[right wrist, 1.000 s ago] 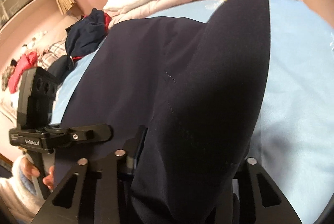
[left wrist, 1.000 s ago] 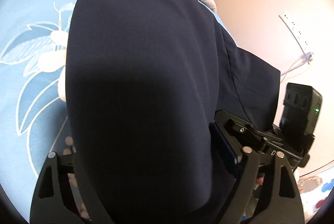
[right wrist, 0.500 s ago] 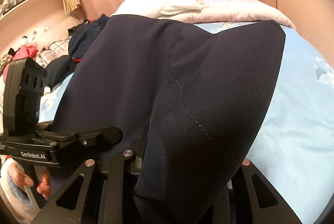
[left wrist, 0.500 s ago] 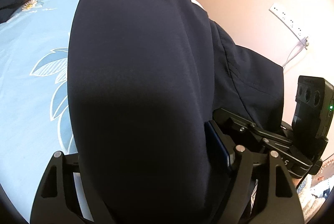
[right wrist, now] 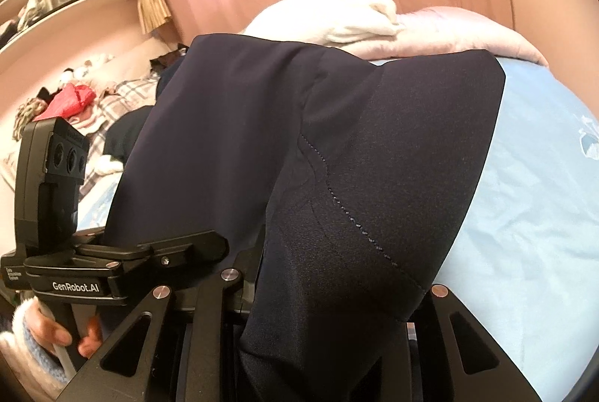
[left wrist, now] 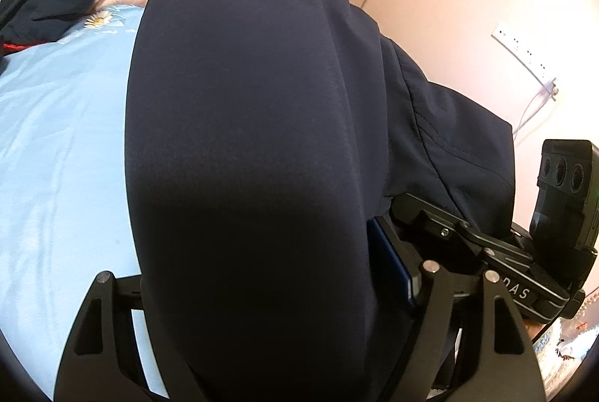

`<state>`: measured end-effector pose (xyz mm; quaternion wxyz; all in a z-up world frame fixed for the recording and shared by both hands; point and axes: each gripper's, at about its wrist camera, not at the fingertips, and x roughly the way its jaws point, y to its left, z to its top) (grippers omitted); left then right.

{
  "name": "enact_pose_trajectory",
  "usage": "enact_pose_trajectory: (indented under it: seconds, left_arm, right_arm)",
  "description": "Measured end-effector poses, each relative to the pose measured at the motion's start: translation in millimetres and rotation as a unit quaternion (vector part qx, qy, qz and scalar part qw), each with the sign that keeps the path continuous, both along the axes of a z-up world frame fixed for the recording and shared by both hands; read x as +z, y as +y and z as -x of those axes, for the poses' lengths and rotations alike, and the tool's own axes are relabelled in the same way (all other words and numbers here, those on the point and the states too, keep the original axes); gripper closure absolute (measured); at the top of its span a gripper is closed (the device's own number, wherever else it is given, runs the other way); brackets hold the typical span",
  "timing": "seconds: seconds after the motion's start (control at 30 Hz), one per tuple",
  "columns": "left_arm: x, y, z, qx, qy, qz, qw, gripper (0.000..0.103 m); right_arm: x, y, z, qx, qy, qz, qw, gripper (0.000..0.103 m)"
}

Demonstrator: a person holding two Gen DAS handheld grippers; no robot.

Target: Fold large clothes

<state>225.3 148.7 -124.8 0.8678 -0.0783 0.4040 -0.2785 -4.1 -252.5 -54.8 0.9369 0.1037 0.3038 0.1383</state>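
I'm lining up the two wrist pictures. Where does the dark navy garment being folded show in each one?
Left wrist view: the navy garment fills the middle, bulging up between the fingers, its seamed part trailing right toward the other gripper.
Right wrist view: the navy garment fills the middle, draped from the upper left down to the fingers.
Shared landmark: the light blue bedsheet, left of the garment in the left wrist view, right of it in the right wrist view.

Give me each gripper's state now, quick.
Left gripper: closed on the navy garment.
Right gripper: closed on the same navy garment, at a stitched edge.
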Motion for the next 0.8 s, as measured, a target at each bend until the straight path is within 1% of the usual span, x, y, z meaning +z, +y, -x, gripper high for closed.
enact_pose_trajectory:
  seconds: [0.07,0.1,0.13,0.2,0.23,0.47,0.8]
  left_arm:
    - [6.5,-21.6,3.2,0.006,-0.006,0.001,1.0000,0.024]
    - [8.0,-15.5,3.0,0.011,-0.010,0.002,0.9999,0.024]
    - [8.4,-29.0,5.1,0.014,-0.013,0.002,0.9998,0.024]
    - [10.1,-20.5,9.1,0.020,-0.019,0.004,0.9996,0.024]
    - [11.2,-24.5,14.1,0.023,-0.021,0.005,0.9995,0.024]
    - [15.1,-12.0,16.4,0.042,-0.034,0.012,0.9985,0.024]
    - [14.3,0.6,4.6,0.062,-0.045,0.014,0.9969,0.024]
  right_arm:
    - [2.9,7.1,-3.5,0.006,-0.005,0.001,1.000,0.073]
    - [2.7,7.8,-7.7,0.009,-0.007,0.002,1.000,0.073]
    - [4.1,11.2,-11.1,0.012,-0.009,0.005,1.000,0.073]
    - [6.3,19.1,-13.1,0.017,-0.013,0.010,1.000,0.073]
    - [8.0,23.8,-15.8,0.020,-0.015,0.014,1.000,0.073]
    - [15.3,45.4,-33.1,0.036,-0.025,0.026,0.999,0.073]
    - [21.6,75.4,-67.8,0.052,-0.035,0.043,0.997,0.073]
